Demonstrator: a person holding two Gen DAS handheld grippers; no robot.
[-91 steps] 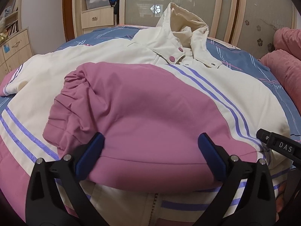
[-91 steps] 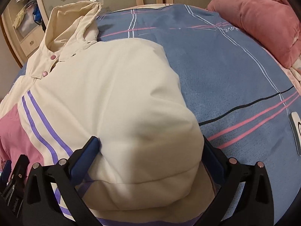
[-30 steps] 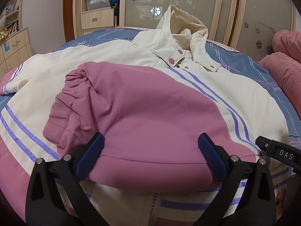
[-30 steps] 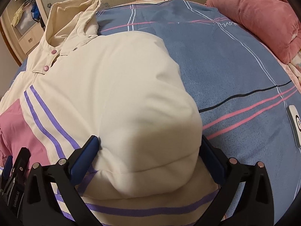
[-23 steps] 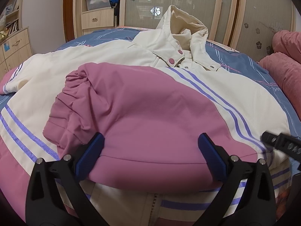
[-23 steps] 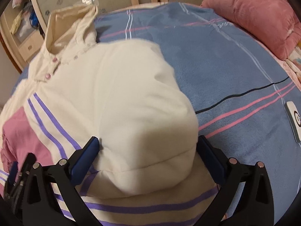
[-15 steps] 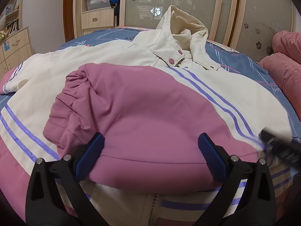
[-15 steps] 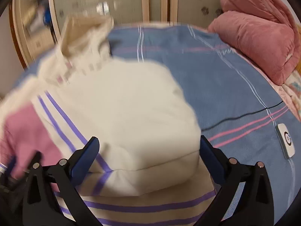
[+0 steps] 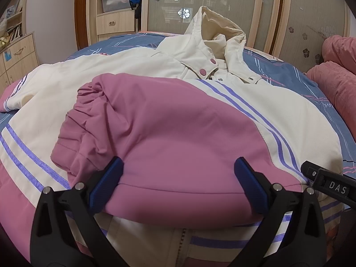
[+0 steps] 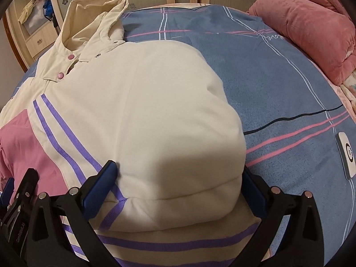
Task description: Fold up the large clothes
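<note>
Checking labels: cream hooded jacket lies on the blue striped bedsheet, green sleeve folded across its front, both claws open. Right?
Not quite: the folded sleeve is pink, as the left wrist view shows. The cream hooded jacket does lie on the blue striped bedsheet, with the left claw and right claw open.

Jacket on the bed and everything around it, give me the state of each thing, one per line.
Jacket: lying front up on the bed, snaps undone at the collar.
Pink sleeve: folded across the chest.
Hood: standing up, open.
Left gripper: open, fingers astride the pink sleeve.
Right gripper: open, fingers astride the cream shoulder fold.
Pink blanket: bunched at the bed's edge.
</note>
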